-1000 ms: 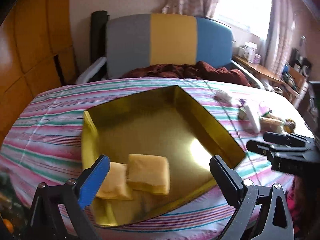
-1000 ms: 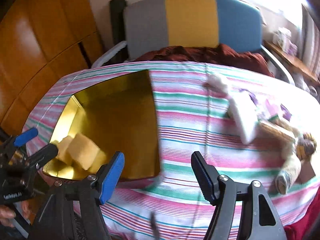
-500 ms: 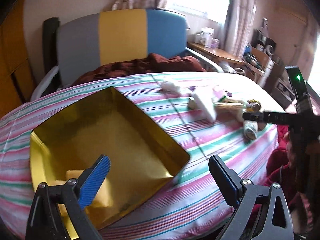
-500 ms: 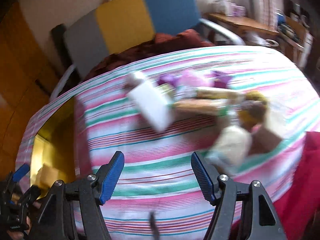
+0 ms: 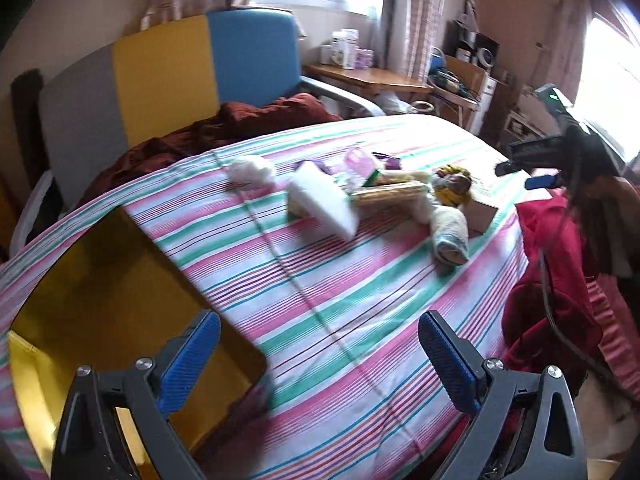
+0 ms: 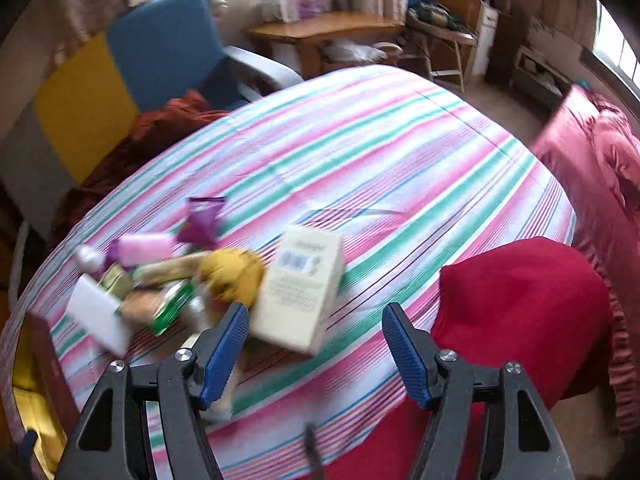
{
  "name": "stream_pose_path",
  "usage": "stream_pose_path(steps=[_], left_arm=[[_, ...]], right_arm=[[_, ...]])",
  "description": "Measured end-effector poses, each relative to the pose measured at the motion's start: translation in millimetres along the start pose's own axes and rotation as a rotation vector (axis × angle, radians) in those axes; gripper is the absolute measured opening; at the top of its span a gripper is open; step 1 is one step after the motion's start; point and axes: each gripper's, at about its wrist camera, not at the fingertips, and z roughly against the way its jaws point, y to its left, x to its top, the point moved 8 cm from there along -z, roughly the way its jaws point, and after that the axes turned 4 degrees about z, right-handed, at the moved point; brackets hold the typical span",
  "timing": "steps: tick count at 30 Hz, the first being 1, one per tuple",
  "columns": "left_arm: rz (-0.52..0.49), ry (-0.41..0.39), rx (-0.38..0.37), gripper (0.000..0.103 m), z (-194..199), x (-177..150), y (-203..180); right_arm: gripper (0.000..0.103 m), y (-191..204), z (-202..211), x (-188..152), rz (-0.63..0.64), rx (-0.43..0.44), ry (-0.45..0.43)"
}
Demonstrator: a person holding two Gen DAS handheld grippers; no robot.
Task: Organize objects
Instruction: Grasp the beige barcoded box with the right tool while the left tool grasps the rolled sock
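Crowding one striped sheet [image 6: 400,168], perhaps nine blurred items; one gold tray [image 5: 100,280].

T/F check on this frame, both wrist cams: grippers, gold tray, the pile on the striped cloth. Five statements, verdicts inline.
1. Both grippers are empty. True: the left gripper and the right gripper stand open with nothing between their fingers.
2. The gold tray sits in the middle of the pile. False: it lies apart from the pile, at the other end of the striped cloth.
3. The cream carton stands upright. False: it lies flat on the cloth.
4. A white block lies on the tray side of the pile. True.
5. The purple packet is in the tray. False: it lies on the cloth by the pile.
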Motion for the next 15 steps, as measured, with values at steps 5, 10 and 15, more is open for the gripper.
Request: stream_pose_path(steps=[5, 10, 15], left_arm=[[-0.035, 0.03, -0.04, 0.092, -23, 8, -16], [-0.037, 0.061, -0.069, 0.087, -47, 18, -23], [-0.046, 0.082, -0.088, 0.087, -67, 25, -31]], right_arm=[[0.07, -6, -35, 18, -0.07, 0.019, 0.069], [0.07, -3, -60, 25, -0.078, 0.012, 0.11], [0.07, 6, -69, 30, -0.065, 0.032, 0.124]])
